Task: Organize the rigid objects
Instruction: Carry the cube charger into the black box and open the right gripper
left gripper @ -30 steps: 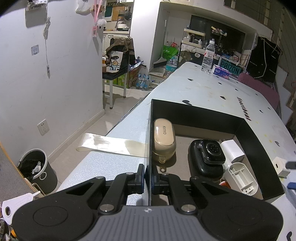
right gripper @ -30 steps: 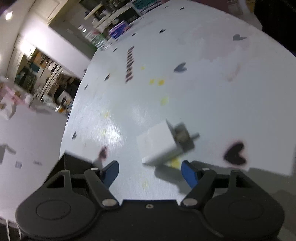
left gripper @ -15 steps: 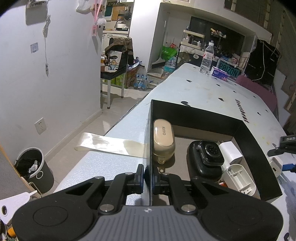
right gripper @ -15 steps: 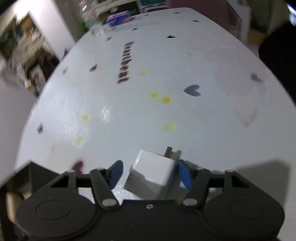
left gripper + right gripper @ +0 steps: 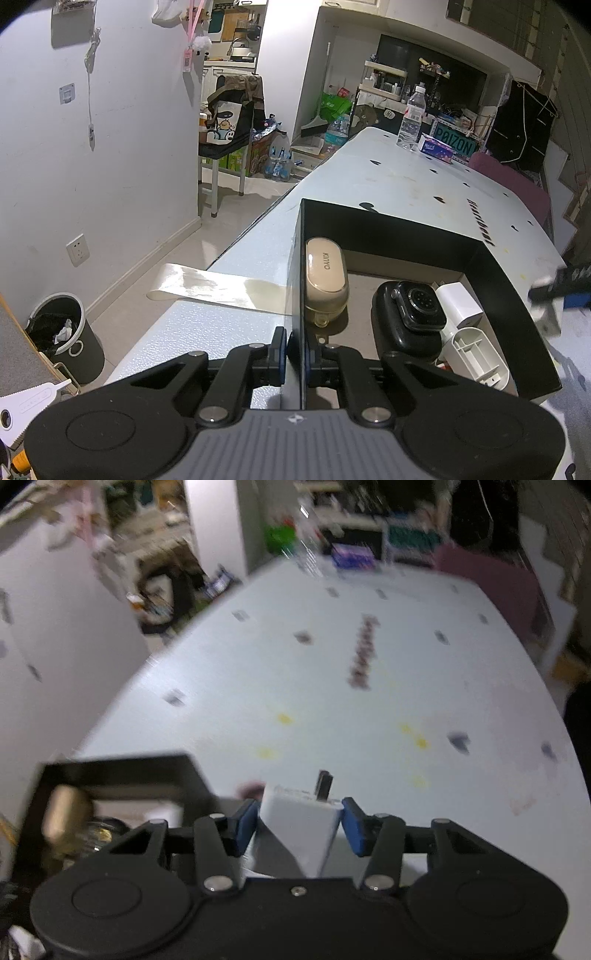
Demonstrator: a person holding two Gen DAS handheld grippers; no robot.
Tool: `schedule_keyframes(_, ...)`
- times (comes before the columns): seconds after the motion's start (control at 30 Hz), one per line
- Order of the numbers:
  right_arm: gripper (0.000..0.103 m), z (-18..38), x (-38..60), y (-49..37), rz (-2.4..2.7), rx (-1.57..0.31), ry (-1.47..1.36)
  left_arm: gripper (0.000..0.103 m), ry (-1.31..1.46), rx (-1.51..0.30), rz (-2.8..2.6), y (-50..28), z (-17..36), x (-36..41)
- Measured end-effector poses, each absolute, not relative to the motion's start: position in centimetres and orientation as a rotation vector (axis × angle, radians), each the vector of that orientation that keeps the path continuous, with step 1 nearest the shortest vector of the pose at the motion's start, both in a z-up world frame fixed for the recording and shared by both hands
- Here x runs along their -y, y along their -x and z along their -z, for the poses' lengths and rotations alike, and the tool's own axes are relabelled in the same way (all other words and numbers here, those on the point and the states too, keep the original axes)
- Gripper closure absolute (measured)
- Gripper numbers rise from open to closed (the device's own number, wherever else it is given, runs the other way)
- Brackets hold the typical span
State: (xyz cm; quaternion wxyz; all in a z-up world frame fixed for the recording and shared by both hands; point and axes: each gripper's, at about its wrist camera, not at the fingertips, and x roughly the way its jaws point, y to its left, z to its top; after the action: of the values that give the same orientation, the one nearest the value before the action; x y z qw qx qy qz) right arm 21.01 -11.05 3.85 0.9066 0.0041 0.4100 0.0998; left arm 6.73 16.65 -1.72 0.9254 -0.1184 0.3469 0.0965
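Note:
My left gripper [image 5: 295, 350] is shut on the near left wall of the black box [image 5: 509, 295]. Inside the box lie a beige earbud case [image 5: 325, 277], a black smartwatch [image 5: 413, 314], a white charger [image 5: 460, 306] and a white plastic holder [image 5: 476, 358]. My right gripper [image 5: 299, 823] is shut on a white plug adapter [image 5: 299, 823] and holds it above the white table [image 5: 332, 686], just right of the box [image 5: 122, 768]. It shows blurred at the right edge of the left wrist view [image 5: 554, 291].
A water bottle [image 5: 412, 114] and a tissue pack [image 5: 436, 147] stand at the table's far end. A strip of tape [image 5: 221, 288] hangs off the left table edge. A bin [image 5: 62, 332] is on the floor at the left.
My right gripper closed on the white adapter, lifted it off the table and swung left toward the box. The left gripper kept its hold on the box wall.

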Motion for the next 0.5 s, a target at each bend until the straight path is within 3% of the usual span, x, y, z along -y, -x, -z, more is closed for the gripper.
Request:
schedule_keyframes(0.2, 0.054, -7.7, 6.6, -18.3, -0.353, -0.713, -0.005, 0.094, 0.241, -0.712, -0.199, -6.7, 1.7, -16.6)
schedule_keyframes(0.5, 0.054, -7.1, -1.3, -18.1, -0.507, -0.741, 0.032, 0.094, 0.243, -0.711, -0.198, -6.7, 1.7, -16.7)
